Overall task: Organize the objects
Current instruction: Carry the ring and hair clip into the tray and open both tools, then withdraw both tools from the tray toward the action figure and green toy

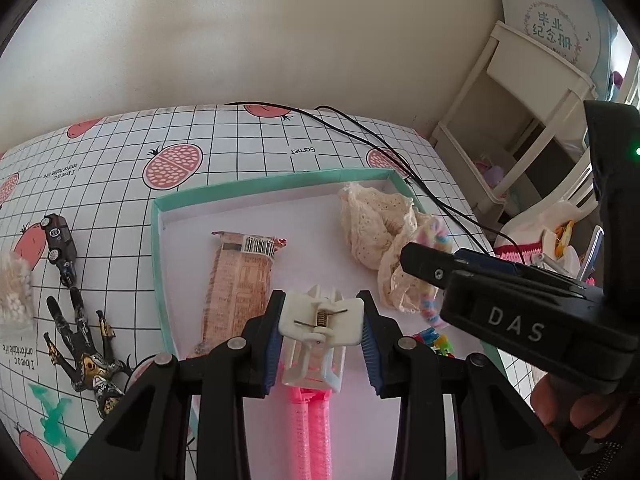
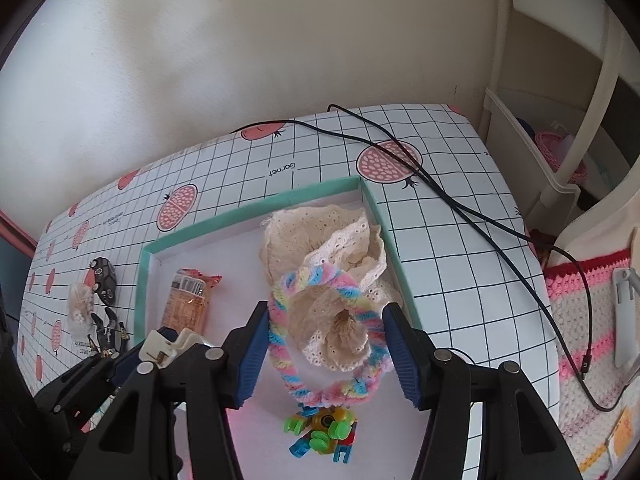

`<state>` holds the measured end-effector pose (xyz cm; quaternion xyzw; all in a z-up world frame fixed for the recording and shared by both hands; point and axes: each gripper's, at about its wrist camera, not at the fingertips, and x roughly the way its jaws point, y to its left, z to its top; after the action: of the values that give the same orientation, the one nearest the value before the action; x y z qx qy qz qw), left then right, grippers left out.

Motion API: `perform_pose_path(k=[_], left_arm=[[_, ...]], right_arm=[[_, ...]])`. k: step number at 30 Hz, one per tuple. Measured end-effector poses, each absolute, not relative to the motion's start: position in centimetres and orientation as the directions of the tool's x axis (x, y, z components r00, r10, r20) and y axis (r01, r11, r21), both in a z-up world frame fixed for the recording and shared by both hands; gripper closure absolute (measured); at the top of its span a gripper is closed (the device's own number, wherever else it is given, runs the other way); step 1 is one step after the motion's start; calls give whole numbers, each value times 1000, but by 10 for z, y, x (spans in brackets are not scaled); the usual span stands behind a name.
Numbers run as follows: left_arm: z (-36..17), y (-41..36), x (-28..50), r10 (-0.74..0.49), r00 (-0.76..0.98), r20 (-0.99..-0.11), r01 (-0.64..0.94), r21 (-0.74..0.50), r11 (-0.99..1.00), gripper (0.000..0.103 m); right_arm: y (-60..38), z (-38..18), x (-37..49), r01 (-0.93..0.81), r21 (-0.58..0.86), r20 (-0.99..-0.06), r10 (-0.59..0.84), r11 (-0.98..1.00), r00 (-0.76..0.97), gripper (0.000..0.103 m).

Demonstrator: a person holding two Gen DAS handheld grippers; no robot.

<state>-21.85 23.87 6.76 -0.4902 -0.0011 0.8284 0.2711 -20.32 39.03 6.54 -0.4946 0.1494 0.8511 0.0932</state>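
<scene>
My left gripper [image 1: 322,336] is shut on a white spring clip [image 1: 320,316] fixed to a pink hair roller [image 1: 312,420], held low over the near part of the teal-rimmed tray [image 1: 156,264]. In the right wrist view, my right gripper [image 2: 330,356] hangs open over the tray [image 2: 144,280]. Its fingers stand either side of a pastel braided loop [image 2: 344,284] lying on a cream lace cloth [image 2: 312,232]. A colourful brick toy [image 2: 320,432] lies just below the loop. A snack packet [image 1: 240,280] rests in the tray's left half.
Left of the tray on the grid-patterned tablecloth lie a dark toy car [image 1: 60,244], a black-and-gold action figure [image 1: 86,352] and a bag of white bits [image 1: 14,292]. A black cable [image 2: 440,192] crosses the back right. A white shelf [image 1: 520,120] and a crochet cushion [image 2: 580,320] stand to the right.
</scene>
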Motion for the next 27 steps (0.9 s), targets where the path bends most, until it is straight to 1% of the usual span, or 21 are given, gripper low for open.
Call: perform_pose_path(k=[2, 3, 4, 6, 16, 23, 26, 27], left_arm=[[69, 240, -220, 456, -369, -810, -454, -271, -849, 66], [72, 240, -220, 456, -369, -810, -460, -268, -847, 64], [73, 240, -220, 455, -373, -809, -462, -264, -847, 60], [77, 239, -219, 457, -381, -803, -467, -260, -845, 57], [89, 225, -225, 446, -412, -795, -443, -253, -860, 57], [91, 207, -237, 388, -460, -799, -377, -220, -900, 57], [89, 198, -242, 361, -471, -805, -342, -211, -916, 54], [89, 194, -245, 353, -475, -806, -326, -211, -921, 50]], right_arm=[[391, 65, -203, -304, 169, -869, 4, -937, -494, 40], [391, 66, -203, -303, 174, -867, 0, -937, -498, 37], [391, 66, -202, -302, 177, -865, -2, -937, -502, 37], [391, 67, -202, -303, 179, -864, -2, -936, -503, 36], [392, 87, -197, -298, 197, -840, -4, -934, -543, 36], [389, 79, -199, -294, 184, -852, -3, -938, -524, 36], [385, 77, -200, -282, 179, -854, -6, -943, -521, 36], [384, 76, -200, -280, 174, -854, -3, -944, -521, 36]])
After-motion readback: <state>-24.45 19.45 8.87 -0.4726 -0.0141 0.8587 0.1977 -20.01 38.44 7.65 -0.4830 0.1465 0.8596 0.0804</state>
